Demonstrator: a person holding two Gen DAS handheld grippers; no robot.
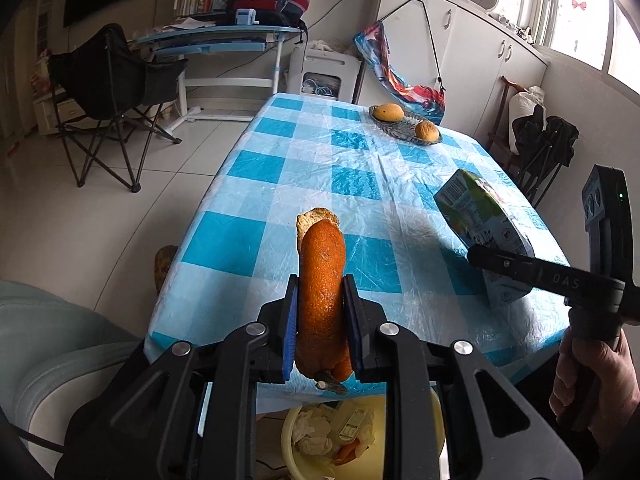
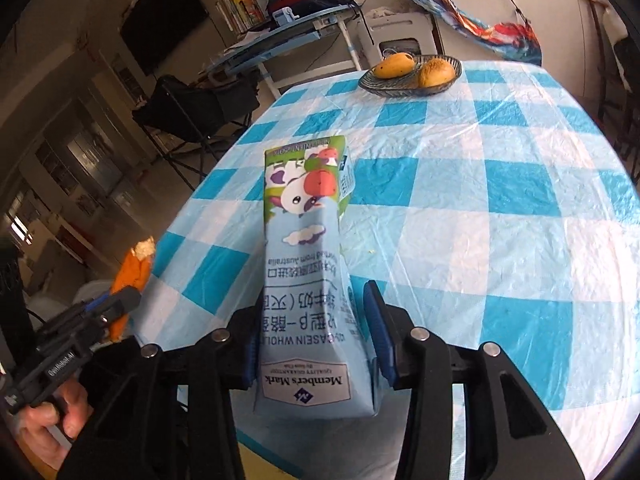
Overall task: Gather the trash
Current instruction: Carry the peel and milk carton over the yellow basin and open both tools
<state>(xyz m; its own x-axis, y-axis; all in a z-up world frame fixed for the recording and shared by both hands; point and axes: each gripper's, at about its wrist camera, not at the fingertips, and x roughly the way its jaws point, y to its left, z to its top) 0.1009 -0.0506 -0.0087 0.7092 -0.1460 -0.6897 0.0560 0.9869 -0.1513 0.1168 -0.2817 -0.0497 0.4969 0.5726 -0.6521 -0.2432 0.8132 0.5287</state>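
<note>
left gripper [image 1: 320, 300]: my blue pads are clamped on a strip of orange peel [image 1: 322, 280]; it sticks out forward past the fingertips, pith side showing at the far end, lifted clear of the checked tablecloth [image 1: 256, 168] at its near left edge.
yellow bin [image 1: 296, 420]: low and near, below the table edge and just under my left gripper; tissues and scraps already lie in it; I judge this the drop target, so I want the peel's hanging near end over the opening before I let go, not over the rim.
peel release: I'd open fully and let it fall; the peel is light and curled, and it could cling to a pad.
right gripper [image 2: 316, 340]: I'm holding a milk carton [image 2: 304, 240] around its lower part, tilted away from me above the near part of the table; the right pad looks barely in contact, so I judge the grip loose.
carton handling: I'd firm the squeeze gently, since the box creases easily, then bring it left toward the bin after the peel drops, keeping the two grippers apart.
fruit dish [image 2: 408, 88]: far side; whole fruit, so I'd leave it.
</note>
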